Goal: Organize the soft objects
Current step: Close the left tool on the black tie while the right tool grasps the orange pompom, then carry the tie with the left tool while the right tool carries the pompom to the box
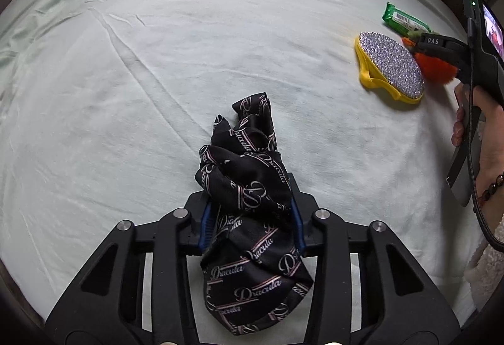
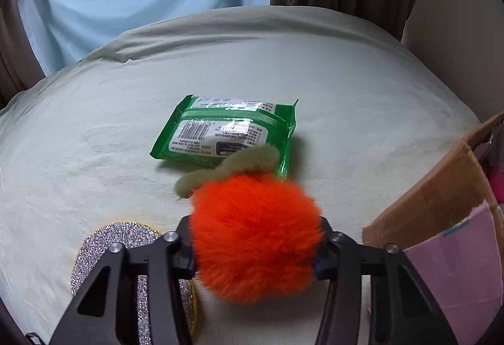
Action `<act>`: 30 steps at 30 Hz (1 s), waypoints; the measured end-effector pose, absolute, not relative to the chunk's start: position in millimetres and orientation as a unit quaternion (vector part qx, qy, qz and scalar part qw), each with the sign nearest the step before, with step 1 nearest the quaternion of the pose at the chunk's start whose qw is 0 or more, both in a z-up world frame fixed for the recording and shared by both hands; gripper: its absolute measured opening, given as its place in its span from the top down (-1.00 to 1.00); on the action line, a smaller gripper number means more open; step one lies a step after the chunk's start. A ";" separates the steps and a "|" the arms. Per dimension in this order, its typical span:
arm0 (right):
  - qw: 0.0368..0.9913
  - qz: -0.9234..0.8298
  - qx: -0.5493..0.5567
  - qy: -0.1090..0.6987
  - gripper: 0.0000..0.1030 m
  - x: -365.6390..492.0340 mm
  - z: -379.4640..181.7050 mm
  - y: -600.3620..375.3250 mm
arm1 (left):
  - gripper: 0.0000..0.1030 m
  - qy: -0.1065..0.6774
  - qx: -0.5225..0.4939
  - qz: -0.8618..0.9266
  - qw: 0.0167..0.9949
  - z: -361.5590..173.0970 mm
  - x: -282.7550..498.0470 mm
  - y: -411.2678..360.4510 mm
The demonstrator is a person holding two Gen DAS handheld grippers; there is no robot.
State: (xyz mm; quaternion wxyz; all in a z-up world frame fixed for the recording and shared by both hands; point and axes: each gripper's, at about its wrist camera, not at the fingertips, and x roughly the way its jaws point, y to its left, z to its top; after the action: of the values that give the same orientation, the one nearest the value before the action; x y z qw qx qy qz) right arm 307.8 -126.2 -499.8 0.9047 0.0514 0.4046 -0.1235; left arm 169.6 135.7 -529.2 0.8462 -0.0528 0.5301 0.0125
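Observation:
A black scarf [image 1: 249, 187] printed with pale script lies bunched on the pale green sheet [image 1: 157, 61]. My left gripper [image 1: 250, 219] is shut on the black scarf, its blue pads pressing the folds from both sides. An orange fluffy pompom [image 2: 255, 234] with a green plush stem [image 2: 226, 168] sits between the fingers of my right gripper [image 2: 255, 246], which is shut on it. In the left wrist view the right gripper [image 1: 441, 52] shows at the right edge, held by a hand, with the orange pompom [image 1: 436, 68] in it.
A green wipes packet [image 2: 226, 131] lies just beyond the pompom. A glittery silver oval pad with a yellow rim [image 1: 390, 65] lies left of the right gripper. An open cardboard box [image 2: 441, 194] with pink contents stands at the right. Curtains hang behind the bed.

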 end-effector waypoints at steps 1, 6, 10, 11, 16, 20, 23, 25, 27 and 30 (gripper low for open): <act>0.905 -0.124 0.050 0.405 0.15 307.6 -499.5 -125.9 | 0.36 0.531 -0.055 0.013 0.846 -529.0 171.1 135.9; 0.907 -0.116 0.046 0.401 0.27 308.7 -494.0 -122.7 | 0.40 0.528 -0.061 0.013 0.847 -526.4 171.5 137.9; 0.912 -0.112 0.050 0.392 0.30 301.8 -483.7 -120.5 | 0.41 0.520 -0.063 0.012 0.852 -518.8 166.8 142.6; 0.913 -0.111 0.050 0.390 0.30 300.6 -481.0 -119.6 | 0.41 0.517 -0.063 0.012 0.854 -516.4 165.9 143.3; 0.920 -0.104 0.049 0.374 0.30 284.1 -458.3 -116.3 | 0.41 0.499 -0.063 0.011 0.864 -497.0 158.5 147.1; 0.924 -0.099 0.052 0.364 0.30 264.4 -431.3 -114.1 | 0.41 0.483 -0.065 0.007 0.873 -471.3 151.3 151.3; 0.927 -0.096 0.051 0.360 0.30 249.4 -409.1 -110.6 | 0.41 0.473 -0.063 0.003 0.879 -447.5 148.0 153.3; 0.928 -0.093 0.051 0.356 0.30 237.3 -389.4 -108.0 | 0.41 0.466 -0.062 -0.001 0.883 -426.1 144.5 153.6; 0.930 -0.090 0.053 0.354 0.30 223.4 -367.1 -105.9 | 0.41 0.457 -0.062 -0.005 0.887 -407.8 143.6 150.3; 0.932 -0.084 0.054 0.349 0.32 202.1 -333.7 -102.5 | 0.41 0.443 -0.061 -0.016 0.894 -374.1 141.3 149.5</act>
State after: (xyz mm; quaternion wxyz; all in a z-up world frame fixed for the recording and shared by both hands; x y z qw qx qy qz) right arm 202.1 -102.5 -333.7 0.9319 0.0539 0.3486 -0.0841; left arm 141.3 149.5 -374.1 0.8942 -0.0613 0.4431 -0.0163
